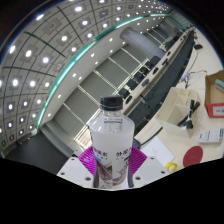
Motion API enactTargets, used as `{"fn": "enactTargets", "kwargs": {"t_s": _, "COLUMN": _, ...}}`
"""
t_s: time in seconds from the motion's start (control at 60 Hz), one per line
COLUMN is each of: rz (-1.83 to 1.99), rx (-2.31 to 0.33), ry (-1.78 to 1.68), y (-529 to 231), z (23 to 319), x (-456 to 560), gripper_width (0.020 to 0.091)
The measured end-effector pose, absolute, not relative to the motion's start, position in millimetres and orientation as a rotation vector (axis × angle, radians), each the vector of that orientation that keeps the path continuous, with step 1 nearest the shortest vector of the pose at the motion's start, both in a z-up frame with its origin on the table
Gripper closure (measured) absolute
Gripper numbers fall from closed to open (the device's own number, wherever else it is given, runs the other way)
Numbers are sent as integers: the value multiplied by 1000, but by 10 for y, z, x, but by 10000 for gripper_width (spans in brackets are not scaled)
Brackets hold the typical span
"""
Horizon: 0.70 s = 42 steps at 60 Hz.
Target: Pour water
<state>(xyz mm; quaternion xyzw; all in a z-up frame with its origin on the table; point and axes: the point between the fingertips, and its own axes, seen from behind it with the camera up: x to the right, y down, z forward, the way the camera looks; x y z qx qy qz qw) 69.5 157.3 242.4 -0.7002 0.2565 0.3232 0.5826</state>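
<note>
A clear plastic water bottle with a black cap and a white label stands upright between my fingers. My gripper is shut on the water bottle, with the purple pads pressing on its lower body from both sides. The bottle is lifted high, with the ceiling and desks far behind it. Its base is hidden below the fingers.
Beyond the bottle to the right is a white desk with a cardboard box, a pale bag, a red round lid and small items. Rows of desks and a lit ceiling fill the background.
</note>
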Motion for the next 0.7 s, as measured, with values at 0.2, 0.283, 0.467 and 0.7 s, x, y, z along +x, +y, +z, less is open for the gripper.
{"fn": "enactTargets", "kwargs": {"t_s": 0.2, "rz": 214, "rx": -1701, "ry": 295, "y": 1615, "z": 2267, "x": 1744, "gripper_width": 713}}
{"fn": "enactTargets", "kwargs": {"t_s": 0.283, "rz": 73, "rx": -1742, "ry": 223, "y": 1554, "z": 2116, "x": 1952, "gripper_width": 713}}
{"fn": "enactTargets", "kwargs": {"t_s": 0.467, "rz": -49, "rx": -1846, "ry": 138, "y": 1504, "z": 1376, "x": 2174, "gripper_width": 712}}
{"fn": "enactTargets", "kwargs": {"t_s": 0.7, "rz": -50, "rx": -1905, "ry": 134, "y": 1566, "z": 769, "x": 2262, "gripper_width": 710}}
